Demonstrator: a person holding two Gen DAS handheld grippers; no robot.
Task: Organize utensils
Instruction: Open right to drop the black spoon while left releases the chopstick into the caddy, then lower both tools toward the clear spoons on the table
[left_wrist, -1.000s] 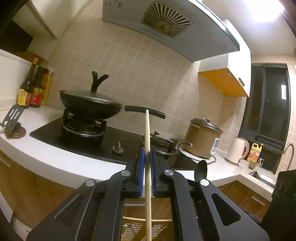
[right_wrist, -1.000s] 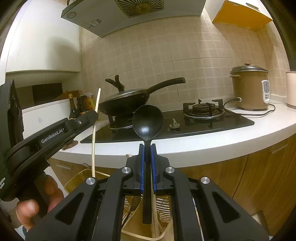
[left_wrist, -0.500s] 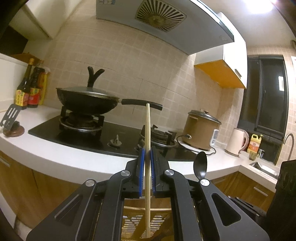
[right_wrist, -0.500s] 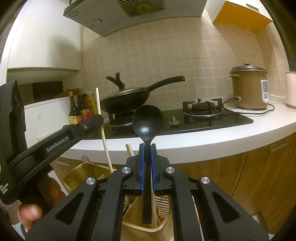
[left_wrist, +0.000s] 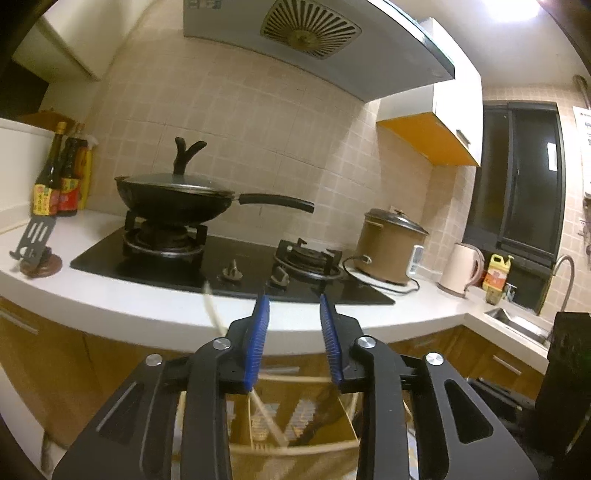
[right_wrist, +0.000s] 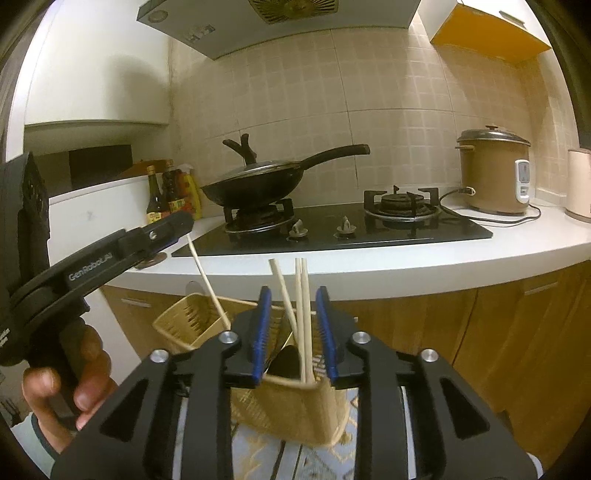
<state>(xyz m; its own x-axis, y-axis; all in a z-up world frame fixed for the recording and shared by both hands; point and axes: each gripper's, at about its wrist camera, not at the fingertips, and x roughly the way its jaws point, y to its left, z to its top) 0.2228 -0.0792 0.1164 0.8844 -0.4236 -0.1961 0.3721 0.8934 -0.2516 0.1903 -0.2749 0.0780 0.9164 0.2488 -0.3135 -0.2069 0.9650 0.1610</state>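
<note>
We see both grippers with their jaws parted and nothing pressed between the blue pads; each has just been opening.

In the left wrist view, our left gripper (left_wrist: 293, 332) fills the lower middle of the frame. A single chopstick (left_wrist: 213, 306), blurred, leans outside the jaws to their left, its top in front of the white surface (left_wrist: 110, 306). Below the jaws lies the woven utensil basket (left_wrist: 295, 448), with thin sticks crossing inside it.

In the right wrist view, our right gripper (right_wrist: 291, 332) sits at lower centre, directly over the same utensil basket (right_wrist: 295, 410). Three pale chopsticks (right_wrist: 301, 314) stand in the near compartment and rise between the open pads without touching them that we can tell. A dark spoon (right_wrist: 286, 363) rests low in that compartment, mostly hidden. A further chopstick leans in the basket's far-left compartment, just beside the tip of the left gripper, which reaches in from the left edge. A hand (right_wrist: 66, 384) grips its handle at lower left.

Beyond, on the surface, sit a black stove (right_wrist: 332, 229), a lidded wok (right_wrist: 255, 184) on its left burner, a brown rice cooker (right_wrist: 493, 173) at right and sauce bottles (right_wrist: 166, 195) at left.
</note>
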